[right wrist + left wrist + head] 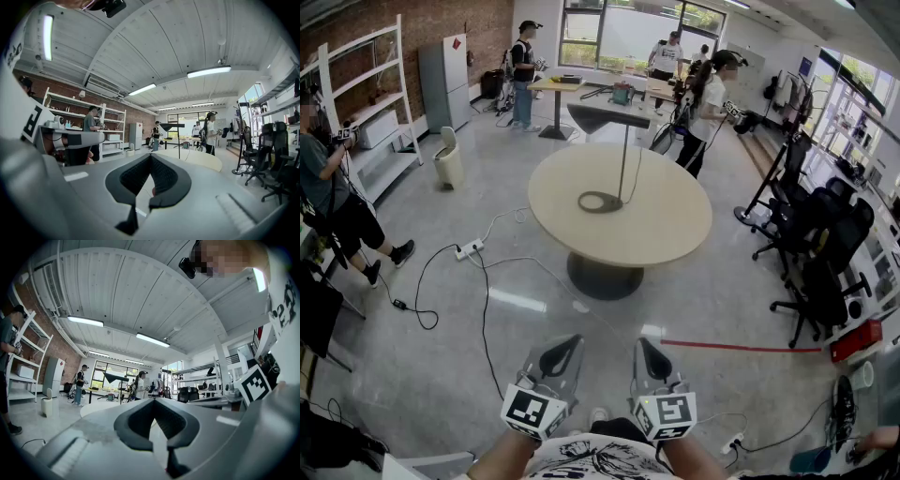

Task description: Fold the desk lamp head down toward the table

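Looks out over left tongs (154, 400), low centre; tips pressed together, nothing btwn, floor visible thru gap nearer cam. Beyond, catches round tabletop (96, 408) w/ desk lamp (116, 377) on it, dark head atop thin pole. Left side: white shelf unit (29, 357) by brick wall, person at frame edge (7, 341), fridge (54, 376), pale bin (47, 405). Far back by windows: person in dark top (79, 383), person in white top (139, 386); office chairs (187, 393) to right. Overhead: white ribbed ceiling w/ strip lights (85, 321).
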